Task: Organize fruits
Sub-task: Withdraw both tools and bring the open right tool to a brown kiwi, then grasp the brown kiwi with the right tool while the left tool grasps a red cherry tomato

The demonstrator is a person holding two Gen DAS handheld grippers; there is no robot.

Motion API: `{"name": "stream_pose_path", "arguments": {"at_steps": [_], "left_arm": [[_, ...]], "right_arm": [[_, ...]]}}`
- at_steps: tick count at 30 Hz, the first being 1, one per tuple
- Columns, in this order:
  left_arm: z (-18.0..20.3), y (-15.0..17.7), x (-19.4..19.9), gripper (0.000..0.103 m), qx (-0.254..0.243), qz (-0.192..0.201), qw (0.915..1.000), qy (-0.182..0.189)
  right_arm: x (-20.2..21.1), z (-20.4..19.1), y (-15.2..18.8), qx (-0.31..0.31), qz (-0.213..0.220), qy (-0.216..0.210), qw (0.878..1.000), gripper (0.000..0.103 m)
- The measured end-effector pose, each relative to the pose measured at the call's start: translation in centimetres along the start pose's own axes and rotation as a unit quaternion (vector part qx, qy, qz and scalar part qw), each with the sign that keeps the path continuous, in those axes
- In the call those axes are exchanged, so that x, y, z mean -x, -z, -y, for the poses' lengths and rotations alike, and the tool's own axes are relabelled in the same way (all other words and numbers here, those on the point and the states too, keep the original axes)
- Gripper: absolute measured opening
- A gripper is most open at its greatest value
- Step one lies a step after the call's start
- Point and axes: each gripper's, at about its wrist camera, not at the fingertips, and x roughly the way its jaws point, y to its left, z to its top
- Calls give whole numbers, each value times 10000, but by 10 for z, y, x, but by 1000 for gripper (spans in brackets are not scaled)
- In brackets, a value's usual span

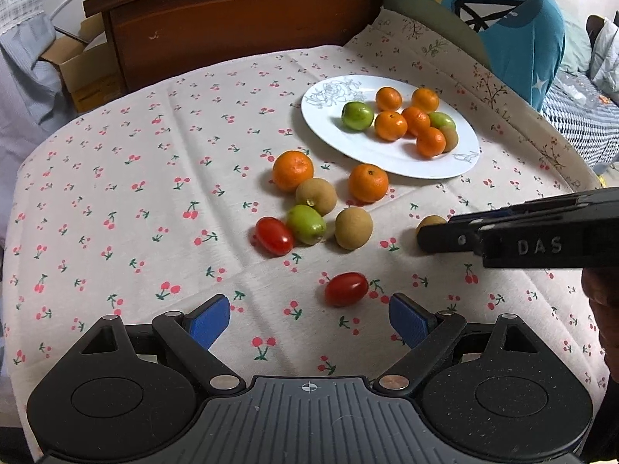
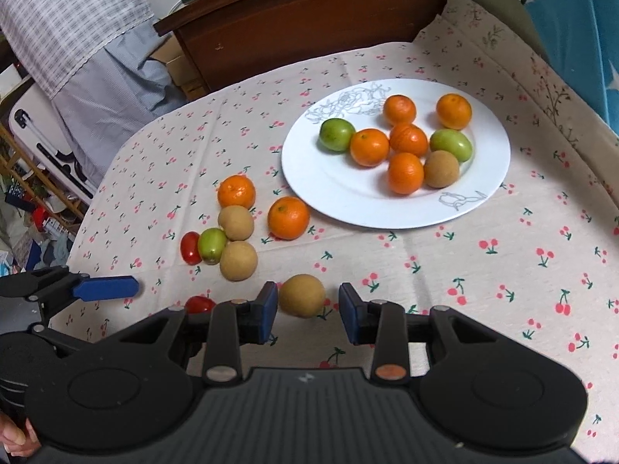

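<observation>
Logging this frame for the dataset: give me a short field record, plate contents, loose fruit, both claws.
plate: five oranges, two green fruits, one brown fruit
loose on tablecloth: two oranges, three brown fruits, one green fruit, two red tomatoes
left claw: open, empty, near tomato just ahead
right claw: narrow gap around brown fruit, pads not visibly touching

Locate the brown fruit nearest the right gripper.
In the right wrist view the brown fruit lies on the tablecloth between the right gripper's fingers, untouched, with a red tomato to its left.
</observation>
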Motion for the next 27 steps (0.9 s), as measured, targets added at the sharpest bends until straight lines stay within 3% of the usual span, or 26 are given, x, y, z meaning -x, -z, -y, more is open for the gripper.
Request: {"name": "stream_pose_path", "arguments": {"at_steps": [7, 10, 13, 16, 20, 27], "left_arm": [[1, 1, 1, 88, 34, 205, 9997, 128], [4, 2, -1, 80, 4, 229, 9996, 138], [6, 3, -3, 67, -36, 269, 9995, 160], [10, 4, -5, 65, -111, 272, 9994, 195], [14, 5, -7, 51, -224, 282, 9991, 213], [14, 5, -9, 41, -258, 336, 9989, 196]], "right_arm": [[-7, -4, 3, 94, -13, 78, 9999, 34], [-7, -3, 3, 97, 21, 108, 9999, 29], [-4, 0, 1, -47, 57, 101, 9999, 29], [0, 2, 0, -109, 128, 94, 9998, 29], [0, 4, -1, -176, 118, 121, 9997, 29], [2, 6, -1, -250, 134, 158, 9995, 29]]}}
